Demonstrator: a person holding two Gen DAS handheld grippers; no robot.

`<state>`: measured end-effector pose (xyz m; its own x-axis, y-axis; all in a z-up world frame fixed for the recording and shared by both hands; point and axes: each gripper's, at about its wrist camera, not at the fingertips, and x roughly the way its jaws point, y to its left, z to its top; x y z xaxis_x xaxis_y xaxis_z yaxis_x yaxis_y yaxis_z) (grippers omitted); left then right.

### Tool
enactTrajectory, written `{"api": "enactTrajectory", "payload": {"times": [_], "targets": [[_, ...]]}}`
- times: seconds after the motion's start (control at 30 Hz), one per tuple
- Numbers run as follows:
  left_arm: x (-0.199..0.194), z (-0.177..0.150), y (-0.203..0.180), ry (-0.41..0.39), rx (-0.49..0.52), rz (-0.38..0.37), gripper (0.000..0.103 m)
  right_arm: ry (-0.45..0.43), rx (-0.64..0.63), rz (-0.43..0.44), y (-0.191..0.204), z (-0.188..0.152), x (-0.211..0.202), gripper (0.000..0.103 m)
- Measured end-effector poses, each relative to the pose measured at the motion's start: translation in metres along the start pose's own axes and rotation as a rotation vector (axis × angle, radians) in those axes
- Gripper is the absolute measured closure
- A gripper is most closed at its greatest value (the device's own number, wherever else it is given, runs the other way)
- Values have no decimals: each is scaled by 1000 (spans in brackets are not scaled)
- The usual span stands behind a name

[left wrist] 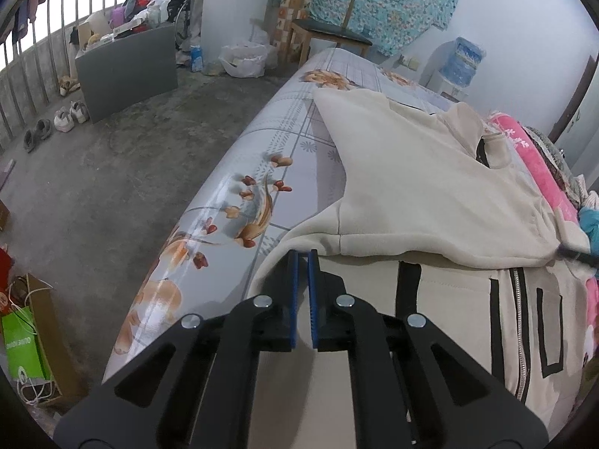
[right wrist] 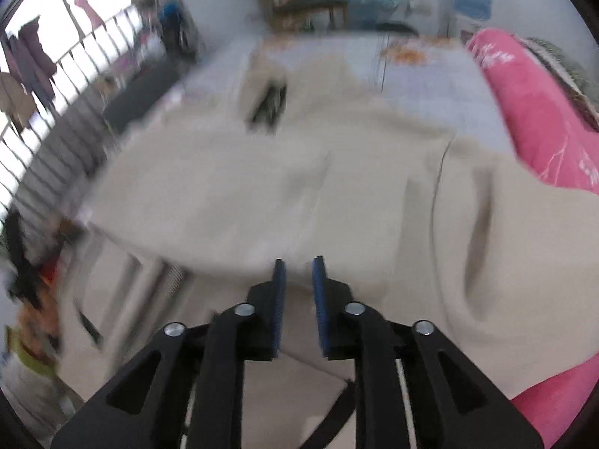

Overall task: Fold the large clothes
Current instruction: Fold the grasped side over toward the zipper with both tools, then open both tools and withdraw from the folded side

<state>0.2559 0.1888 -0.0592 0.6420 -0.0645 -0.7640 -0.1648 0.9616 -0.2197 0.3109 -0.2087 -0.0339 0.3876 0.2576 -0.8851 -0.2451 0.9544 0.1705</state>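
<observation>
A large cream zip-front jacket with black trim (left wrist: 430, 194) lies spread on a bench covered in a glossy grey floral-print sheet (left wrist: 239, 202), beside a rolled pink blanket (right wrist: 535, 112) along its far side. One portion of the jacket is already laid over the body, forming a folded edge (left wrist: 374, 241) across the black-trimmed front panel and silver zip (left wrist: 518, 321). The left hand-held gripper (left wrist: 303, 258) sits low over the cream fabric near this folded edge, its blue-padded fingers (left wrist: 294, 292) nearly together with only a narrow gap; whether a thin layer of cloth is pinched between them cannot be told. The right hand-held gripper (right wrist: 299, 265) hovers over the jacket with its jaws parted and nothing between them; this view is motion-blurred, so finer detail is unreadable. The step in hand appears to be the next fold of the garment. To do it well, each gripper should seize a single matching edge or corner, lift both sides evenly, carry the cloth across in one smooth arc, and lay it down with edges aligned so no creases or trapped bulges form near the zip.
</observation>
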Motion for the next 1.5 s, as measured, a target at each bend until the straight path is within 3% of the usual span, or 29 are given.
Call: {"api": "enactTrajectory", "payload": {"times": [0.13,0.2,0.33,0.4,0.47,0.57,0.63,0.7,0.8,0.87,1.0,1.1,1.13,1.27,1.4,1.5], "targets": [[-2,2,5,8,-21,-37,96,18,57,-61,-12,-7,-1,85],[-10,2,5,10,-12,-39,89,10,68,-62,-9,-7,-12,84],[-40,3,4,-4,1,-82,66,-45,31,-32,10,2,-29,80],[-54,5,0,-9,18,-83,52,-70,7,-20,24,12,-28,65],[-65,9,-6,-14,45,-54,41,-83,-15,-17,35,18,-19,62],[-72,21,-16,-16,78,-36,38,-62,-49,-43,42,21,4,60],[-64,32,-24,2,85,-51,38,-4,-47,-117,36,19,25,59],[-54,43,-33,19,104,-68,38,-15,-36,-110,34,17,26,59],[-19,73,-51,52,131,-106,38,-29,-9,-85,31,22,16,59],[19,97,-66,115,126,-166,35,-63,-5,-68,33,30,12,59],[77,117,-90,132,166,-97,34,-115,2,-65,31,47,23,59],[105,117,-88,149,139,-46,33,-114,25,-96,23,49,44,57],[106,117,-90,111,154,-24,30,-119,17,-115,22,50,47,57],[100,114,-100,109,198,20,29,-99,50,-163,23,48,42,57],[61,95,-117,60,285,-53,28,-181,42,-137,43,33,10,56],[52,62,-135,108,368,-68,26,-169,-7,-145,61,22,13,52]]}}
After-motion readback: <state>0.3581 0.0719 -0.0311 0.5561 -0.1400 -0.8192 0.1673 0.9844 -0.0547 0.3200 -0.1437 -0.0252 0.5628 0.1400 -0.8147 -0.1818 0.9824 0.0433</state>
